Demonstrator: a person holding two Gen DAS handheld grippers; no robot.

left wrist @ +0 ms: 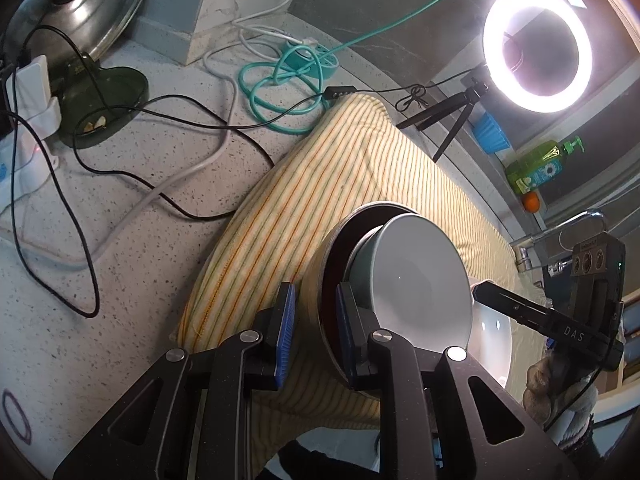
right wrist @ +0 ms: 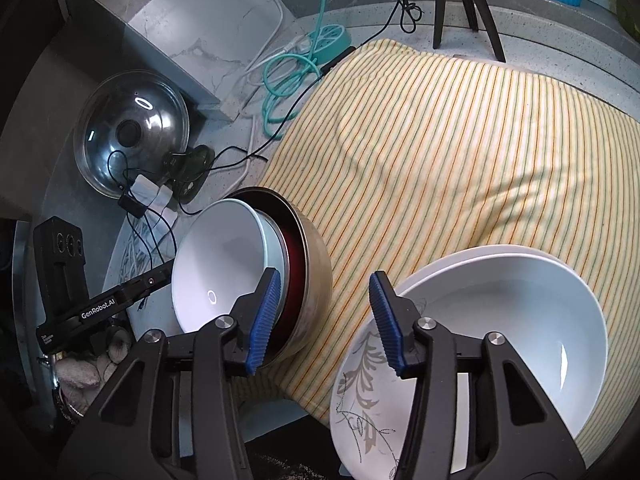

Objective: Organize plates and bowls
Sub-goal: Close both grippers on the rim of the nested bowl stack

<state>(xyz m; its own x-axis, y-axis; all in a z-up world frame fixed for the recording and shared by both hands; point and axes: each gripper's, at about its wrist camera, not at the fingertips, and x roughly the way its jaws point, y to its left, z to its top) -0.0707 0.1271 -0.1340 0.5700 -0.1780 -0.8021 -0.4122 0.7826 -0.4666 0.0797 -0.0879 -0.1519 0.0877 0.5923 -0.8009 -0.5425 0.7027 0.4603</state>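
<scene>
Our left gripper (left wrist: 316, 320) grips the wall of a round metal bowl (left wrist: 316, 280) nesting a white bowl (left wrist: 420, 276), while our right gripper (right wrist: 324, 316), beside it, stands unclenched, holding nothing.

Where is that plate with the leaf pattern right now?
In the right wrist view, the leaf-patterned plate sits bottom right on the striped cloth, under a white bowl.

so the speckled surface (left wrist: 132, 216) has a striped cloth (right wrist: 440, 152), tangled cables (left wrist: 168, 152), and a pot lid (right wrist: 132, 132) on it
</scene>
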